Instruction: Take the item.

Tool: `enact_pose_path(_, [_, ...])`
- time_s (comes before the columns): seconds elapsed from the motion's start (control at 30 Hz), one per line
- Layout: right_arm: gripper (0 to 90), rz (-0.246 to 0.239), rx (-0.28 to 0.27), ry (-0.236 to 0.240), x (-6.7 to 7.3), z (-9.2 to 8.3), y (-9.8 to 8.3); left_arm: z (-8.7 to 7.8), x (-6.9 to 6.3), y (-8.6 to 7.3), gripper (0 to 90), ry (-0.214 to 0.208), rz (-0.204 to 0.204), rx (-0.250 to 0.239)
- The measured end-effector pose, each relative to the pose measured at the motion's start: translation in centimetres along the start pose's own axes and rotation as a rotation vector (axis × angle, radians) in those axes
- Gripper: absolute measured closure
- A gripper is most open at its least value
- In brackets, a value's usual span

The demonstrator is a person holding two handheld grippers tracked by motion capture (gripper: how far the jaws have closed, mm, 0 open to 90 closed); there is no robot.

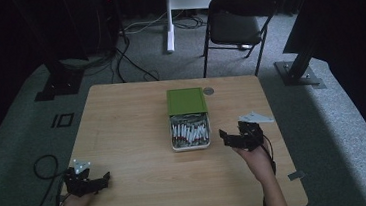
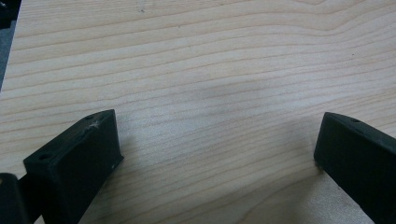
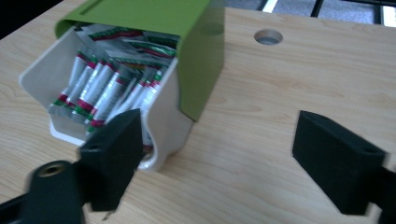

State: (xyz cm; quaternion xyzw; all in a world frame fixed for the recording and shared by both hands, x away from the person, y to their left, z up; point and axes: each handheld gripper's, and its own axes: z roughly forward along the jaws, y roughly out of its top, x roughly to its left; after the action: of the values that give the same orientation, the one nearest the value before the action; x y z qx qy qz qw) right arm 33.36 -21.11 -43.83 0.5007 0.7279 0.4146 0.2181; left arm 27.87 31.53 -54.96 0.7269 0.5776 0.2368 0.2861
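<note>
Table (image 1: 134, 137) is light wood-grain laminate, rectangular with rounded corners, smooth matte top; a round grommet hole (image 1: 208, 90) sits near the far edge. Mid-table, slightly right of centre: a box (image 1: 188, 118) with a flat green sleeve (image 1: 186, 100) (smooth plastic, squared edges) and a white inner tray (image 1: 176, 147) slid out toward the person. The tray has rounded corners, a glossy wall, and a scooped notch in the front lip seen in the right gripper view. Its long axis runs near-to-far across the table, open end facing the person. Inside it are packed sachets (image 1: 189, 131), thin silvery-white foil sticks with red and green bands, lying roughly parallel to the box axis, some skewed. The right gripper (image 1: 235, 137) sits just right of the tray's near end, jaws spread wide, nothing between them; in the right gripper view, one blocky matte-black jaw overlaps the tray's front corner, though contact is not clear. The left gripper (image 1: 97, 182) is at the near-left table corner, well apart from the box, jaws spread over bare wood, holding nothing. A black folding chair (image 1: 237, 23) stands beyond the table on grey carpet.
</note>
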Motion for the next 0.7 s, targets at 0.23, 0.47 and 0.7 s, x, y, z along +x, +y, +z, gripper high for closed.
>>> enact_pose_path(0.23, [18.7,-0.023,-0.004,0.028,1.4,0.7,1.1,0.0,0.0,0.0,1.1,0.000,-0.001,0.000])
enact_pose_path(0.47, [18.8,-0.048,-0.005,0.060,3.2,1.8,1.9,0.0,0.0,0.0,1.1,0.000,0.001,0.000])
enact_pose_path(0.7, [21.1,-0.063,-0.004,0.082,4.6,2.8,2.1,0.0,0.0,0.0,1.1,0.000,0.003,0.001])
